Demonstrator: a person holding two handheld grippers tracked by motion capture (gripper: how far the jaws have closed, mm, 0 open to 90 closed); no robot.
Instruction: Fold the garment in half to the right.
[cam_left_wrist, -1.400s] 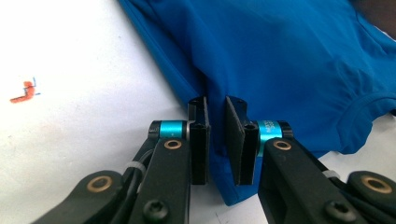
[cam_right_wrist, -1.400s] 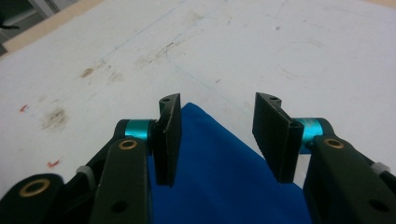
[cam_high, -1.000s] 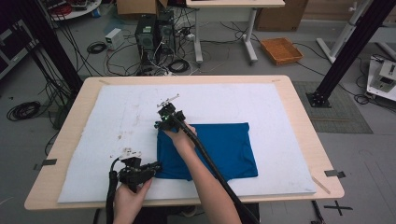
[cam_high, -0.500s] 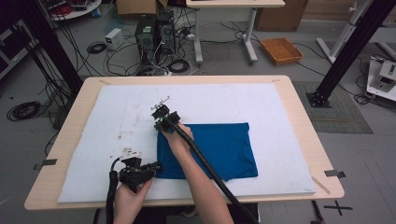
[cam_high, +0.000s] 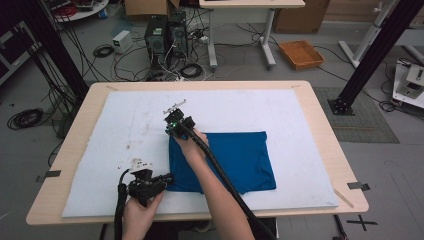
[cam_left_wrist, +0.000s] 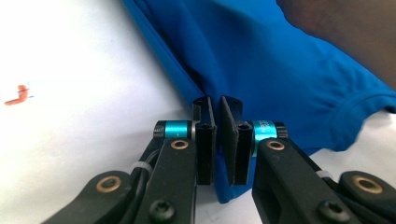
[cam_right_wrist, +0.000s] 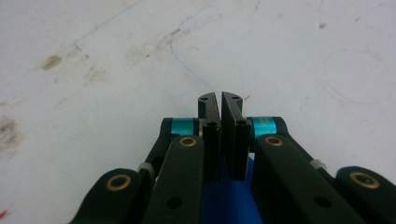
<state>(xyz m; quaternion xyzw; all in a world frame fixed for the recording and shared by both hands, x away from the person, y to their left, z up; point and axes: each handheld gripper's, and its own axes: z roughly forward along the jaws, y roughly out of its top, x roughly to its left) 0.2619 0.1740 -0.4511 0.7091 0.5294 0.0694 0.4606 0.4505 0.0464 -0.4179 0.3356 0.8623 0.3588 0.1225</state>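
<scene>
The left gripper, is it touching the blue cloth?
Touching. In the left gripper view, the left gripper has its jaws nearly closed on the edge of the blue cloth, with the fabric pinched between them.

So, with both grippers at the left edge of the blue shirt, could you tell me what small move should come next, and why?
Probably lift both together and fold rightward: the left gripper and right gripper each pinch a left corner of the blue shirt, which lies flat.

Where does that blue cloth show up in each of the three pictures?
High view: the blue cloth lies flat on the white mat, right of centre.
Left gripper view: it fills the upper right, its edge pinched in the left claw.
Right gripper view: a small blue patch at the bottom, behind the right claw.
Shared landmark: the white mat.
</scene>
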